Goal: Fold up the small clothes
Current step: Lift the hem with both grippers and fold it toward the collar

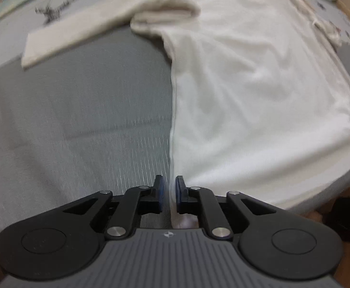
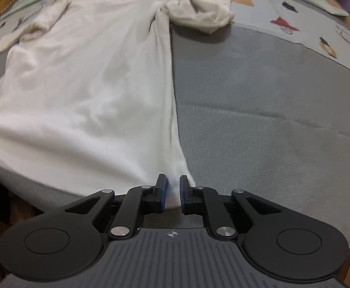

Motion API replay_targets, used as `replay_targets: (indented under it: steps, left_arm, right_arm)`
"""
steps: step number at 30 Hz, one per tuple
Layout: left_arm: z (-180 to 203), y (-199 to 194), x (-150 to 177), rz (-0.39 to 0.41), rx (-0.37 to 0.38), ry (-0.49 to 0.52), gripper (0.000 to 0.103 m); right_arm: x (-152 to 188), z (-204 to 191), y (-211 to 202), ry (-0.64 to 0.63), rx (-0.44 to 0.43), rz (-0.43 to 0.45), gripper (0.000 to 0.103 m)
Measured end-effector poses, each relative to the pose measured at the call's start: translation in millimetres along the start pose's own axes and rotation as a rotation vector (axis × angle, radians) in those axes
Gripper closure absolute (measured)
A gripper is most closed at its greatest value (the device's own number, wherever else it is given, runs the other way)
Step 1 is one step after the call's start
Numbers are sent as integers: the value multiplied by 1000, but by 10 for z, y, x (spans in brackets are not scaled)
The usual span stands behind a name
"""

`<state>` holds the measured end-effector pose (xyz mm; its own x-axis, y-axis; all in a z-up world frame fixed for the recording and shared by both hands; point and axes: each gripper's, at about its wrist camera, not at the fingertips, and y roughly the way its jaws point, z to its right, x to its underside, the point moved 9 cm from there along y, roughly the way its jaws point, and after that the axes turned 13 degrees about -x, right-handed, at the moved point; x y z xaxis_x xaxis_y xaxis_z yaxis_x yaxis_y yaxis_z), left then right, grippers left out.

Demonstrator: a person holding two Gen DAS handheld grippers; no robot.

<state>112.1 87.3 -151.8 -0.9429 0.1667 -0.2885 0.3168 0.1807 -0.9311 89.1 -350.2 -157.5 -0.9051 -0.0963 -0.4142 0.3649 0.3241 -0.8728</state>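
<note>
The left gripper [image 1: 169, 192] pinches the white shirt [image 1: 259, 91] at its hem corner. The right gripper [image 2: 173, 192] likewise clamps the opposite corner, above the grey sheet [image 2: 259, 110].

Grey bed cover [image 1: 79, 100] under white shirt [image 1: 259, 84], patterned sheet [image 2: 306, 31] beyond.

A white long-sleeved shirt [image 1: 259, 91] lies spread on its front or back, hem toward the near side and collar end at the far side. Its body is mostly flat with soft wrinkles across the middle. In the left wrist view its left side edge runs straight from the near hem corner to the armpit, and the left sleeve [image 1: 79, 36] stretches out to the far left, bunched into a thick fold at the shoulder. In the right wrist view the right sleeve [image 2: 201, 12] is crumpled in a heap beside the shoulder.
</note>
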Motion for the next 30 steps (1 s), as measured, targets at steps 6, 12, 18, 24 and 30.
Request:
replay_targets:
  steps: [6, 12, 18, 24, 30]
  left_arm:
    - [188, -65, -101, 27, 93, 5, 90]
    - [361, 111, -80, -6, 44, 95, 88]
    - [152, -190, -369, 120, 74, -80, 66]
    - [-31, -637, -772, 278, 68, -198, 48]
    - [-162, -1299, -1467, 596, -18, -161, 27]
  right_arm:
    - [-89, -35, 39, -25, 5, 18, 75]
    - [-11, 60, 155, -37, 115, -65, 66]
    - [-411, 180, -260, 60, 176, 202, 66]
    - [-890, -64, -725, 71, 157, 494, 57]
    - [-1436, -471, -1039, 11, 82, 662, 56]
